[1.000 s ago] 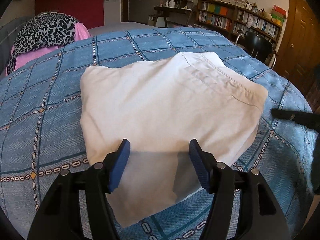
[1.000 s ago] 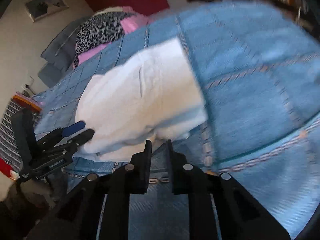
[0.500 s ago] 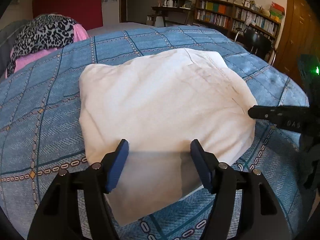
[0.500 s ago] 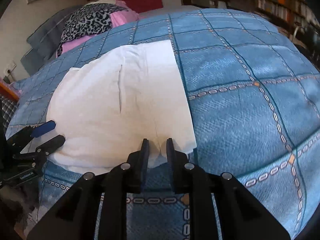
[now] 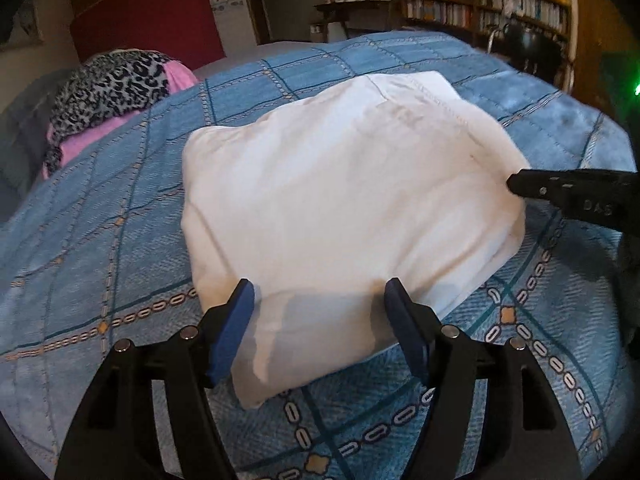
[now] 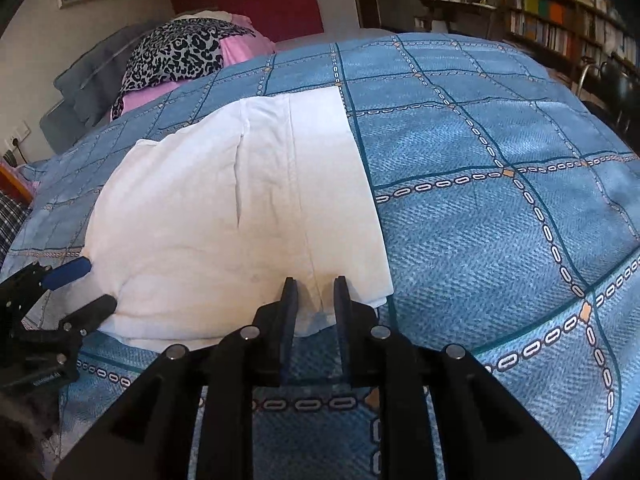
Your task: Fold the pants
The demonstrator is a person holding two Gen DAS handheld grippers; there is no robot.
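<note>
White pants lie folded into a thick packet on the blue checked bedcover. My left gripper straddles the packet's near edge. Its jaws are opening, and the blue pads stand clear of the cloth on both sides. In the right wrist view the pants fill the left half, and my right gripper sits at their near edge. Only a narrow gap separates its fingers, with a seam ridge of cloth lying in it unpinched. The left gripper shows there at the packet's left edge, and the right gripper touches the right edge in the left wrist view.
A heap of leopard-print and pink clothes lies at the far left of the bed. Bookshelves and a dark chair stand beyond the bed's far right side. Bare bedcover stretches to the right of the pants.
My right gripper came in from the right to the pants' edge, and cloth now lies between its fingertips. The left jaws have spread a little wider over the near edge.
</note>
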